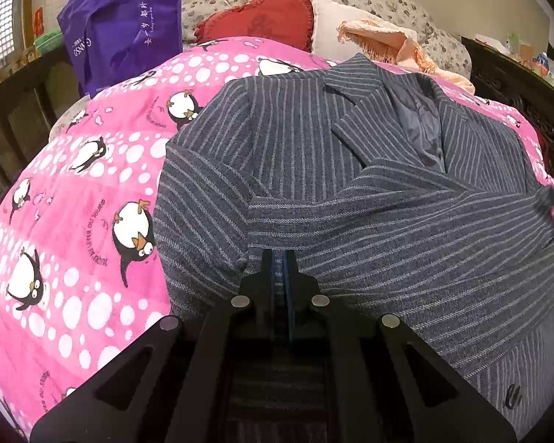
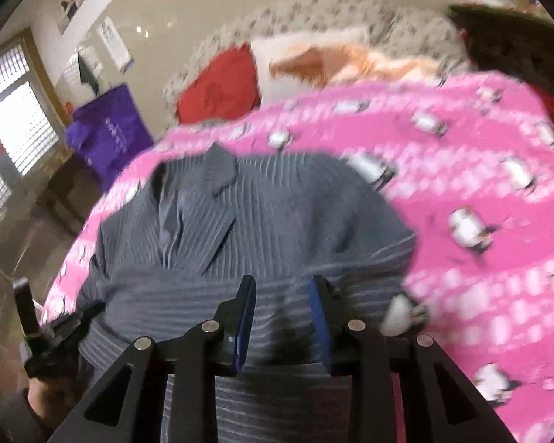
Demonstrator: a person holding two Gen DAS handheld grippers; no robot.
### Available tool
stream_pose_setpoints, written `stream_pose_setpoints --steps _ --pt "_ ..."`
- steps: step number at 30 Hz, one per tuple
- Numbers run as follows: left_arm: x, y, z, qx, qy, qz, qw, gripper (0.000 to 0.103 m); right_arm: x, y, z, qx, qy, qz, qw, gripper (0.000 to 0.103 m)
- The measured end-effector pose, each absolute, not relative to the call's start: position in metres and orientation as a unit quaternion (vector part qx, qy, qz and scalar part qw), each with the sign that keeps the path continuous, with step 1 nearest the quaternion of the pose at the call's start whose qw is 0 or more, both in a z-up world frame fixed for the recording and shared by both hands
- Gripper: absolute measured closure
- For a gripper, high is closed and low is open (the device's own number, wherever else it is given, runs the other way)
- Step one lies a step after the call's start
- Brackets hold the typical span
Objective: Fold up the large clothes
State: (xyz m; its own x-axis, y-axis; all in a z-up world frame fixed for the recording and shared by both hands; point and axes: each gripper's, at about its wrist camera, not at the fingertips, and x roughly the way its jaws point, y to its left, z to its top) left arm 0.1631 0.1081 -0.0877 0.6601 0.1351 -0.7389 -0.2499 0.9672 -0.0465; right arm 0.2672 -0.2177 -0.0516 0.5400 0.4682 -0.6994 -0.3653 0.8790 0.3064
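Closest to the lens, the left tongs are pinched tight together at the near hem of the striped grey jacket, though whether any cloth is actually caught between them is hard to tell, while the right tongs sit partly apart over the fabric with nothing clamped. Jacket lies front-up on the pink penguin quilt on the bed, both sleeves already crossed over the chest, so probably the body still needs folding up. Only container around is the purple bag past the quilt, contents not visible.
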Motion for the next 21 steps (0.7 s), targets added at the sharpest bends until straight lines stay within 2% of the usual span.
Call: stream_pose_setpoints --steps 2,4,8,14,16,18,19,21 --pt "0.163 0.111 -0.088 -0.079 0.397 0.102 0.909 0.098 0.285 -0.21 -0.082 0.042 0.456 0.21 0.864 0.075" --pt "0.163 0.115 -0.089 -0.095 0.395 0.096 0.909 0.098 0.29 -0.21 -0.088 0.045 0.441 0.202 0.873 0.075" --pt "0.162 0.122 -0.089 -0.122 0.393 0.085 0.908 0.098 0.285 -0.209 -0.068 0.042 0.446 0.197 0.872 0.075" --pt "0.162 0.119 -0.088 -0.113 0.394 0.089 0.908 0.098 0.215 -0.209 -0.039 0.031 0.426 0.266 0.864 0.073" --pt "0.162 0.118 -0.088 -0.11 0.394 0.09 0.908 0.098 0.203 -0.201 -0.059 -0.005 0.444 0.26 0.857 0.065" --pt "0.163 0.116 -0.088 -0.104 0.395 0.092 0.908 0.098 0.209 -0.199 -0.093 -0.009 0.47 0.243 0.849 0.064" --pt "0.163 0.116 -0.088 -0.102 0.397 0.092 0.908 0.098 0.207 -0.204 -0.093 0.009 0.443 0.242 0.863 0.064" --pt "0.165 0.118 -0.085 -0.101 0.407 0.084 0.904 0.098 0.21 -0.201 -0.092 0.009 0.452 0.235 0.86 0.062"
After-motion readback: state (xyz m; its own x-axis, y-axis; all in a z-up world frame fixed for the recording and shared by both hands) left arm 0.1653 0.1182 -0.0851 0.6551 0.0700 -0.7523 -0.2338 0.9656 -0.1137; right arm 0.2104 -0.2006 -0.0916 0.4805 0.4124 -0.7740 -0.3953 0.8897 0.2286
